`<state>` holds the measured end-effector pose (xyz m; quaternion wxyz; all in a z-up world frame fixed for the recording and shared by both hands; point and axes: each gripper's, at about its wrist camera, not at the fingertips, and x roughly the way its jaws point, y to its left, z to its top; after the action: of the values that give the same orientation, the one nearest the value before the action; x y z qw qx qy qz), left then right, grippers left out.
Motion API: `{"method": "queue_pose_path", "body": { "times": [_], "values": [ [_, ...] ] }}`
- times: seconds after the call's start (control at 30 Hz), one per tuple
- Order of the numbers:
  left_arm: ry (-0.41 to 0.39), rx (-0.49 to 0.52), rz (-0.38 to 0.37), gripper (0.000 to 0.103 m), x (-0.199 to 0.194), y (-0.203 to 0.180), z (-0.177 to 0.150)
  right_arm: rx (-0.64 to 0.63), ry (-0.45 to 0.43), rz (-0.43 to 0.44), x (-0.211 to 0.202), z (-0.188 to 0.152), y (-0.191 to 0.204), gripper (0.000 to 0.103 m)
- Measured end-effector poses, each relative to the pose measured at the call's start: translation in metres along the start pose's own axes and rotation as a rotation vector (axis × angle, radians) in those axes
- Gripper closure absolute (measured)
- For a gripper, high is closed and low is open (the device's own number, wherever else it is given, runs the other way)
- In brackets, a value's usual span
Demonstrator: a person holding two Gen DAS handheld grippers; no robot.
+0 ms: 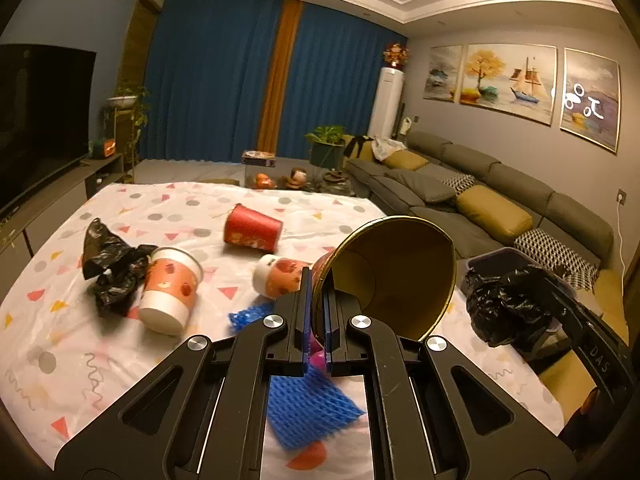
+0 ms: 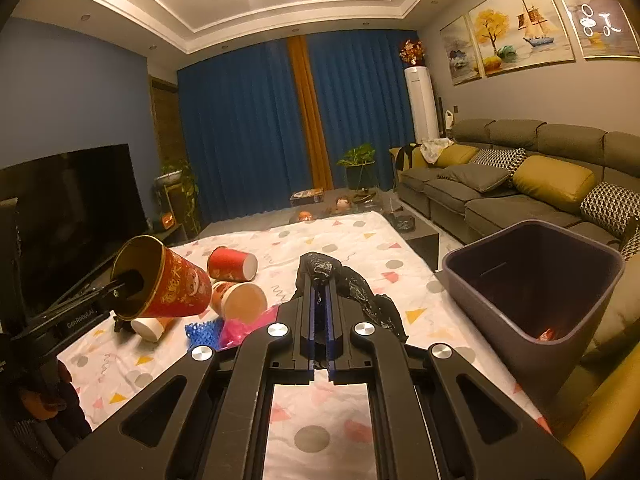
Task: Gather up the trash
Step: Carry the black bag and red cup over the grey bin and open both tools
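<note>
My left gripper (image 1: 318, 280) is shut on the rim of a big red cup with a gold inside (image 1: 394, 276) and holds it tilted above the table; it also shows in the right wrist view (image 2: 168, 284). My right gripper (image 2: 320, 280) is shut on a black plastic bag (image 2: 352, 284), which also shows in the left wrist view (image 1: 504, 308), held beside the grey trash bin (image 2: 532, 280). On the patterned tablecloth (image 1: 120, 360) lie another red cup (image 1: 252, 227), two orange-and-white cups (image 1: 170, 292) (image 1: 280, 276), a second black bag (image 1: 110, 264) and blue foam netting (image 1: 308, 408).
A grey sofa (image 2: 520, 184) with cushions runs along the right side, right behind the bin. A TV (image 1: 36, 116) on a low cabinet stands at the left. Blue curtains and plants are at the back. A little trash lies in the bin's bottom (image 2: 546, 336).
</note>
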<state>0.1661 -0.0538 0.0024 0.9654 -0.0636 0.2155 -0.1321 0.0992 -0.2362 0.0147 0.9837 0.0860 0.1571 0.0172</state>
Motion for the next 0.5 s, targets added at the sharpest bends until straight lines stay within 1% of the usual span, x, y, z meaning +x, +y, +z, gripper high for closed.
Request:
{"method": "queue_pose_path", "body": {
  "times": [0.3,0.5],
  "values": [
    [0.008,0.045,-0.058,0.099,0.013,-0.03,0.001,0.012,-0.018,-0.032,-0.008,0.004,-0.017,0.098],
    [0.012,0.075,-0.107,0.099,0.025,-0.058,0.004,0.023,-0.043,-0.07,-0.013,0.012,-0.035,0.098]
  ]
}}
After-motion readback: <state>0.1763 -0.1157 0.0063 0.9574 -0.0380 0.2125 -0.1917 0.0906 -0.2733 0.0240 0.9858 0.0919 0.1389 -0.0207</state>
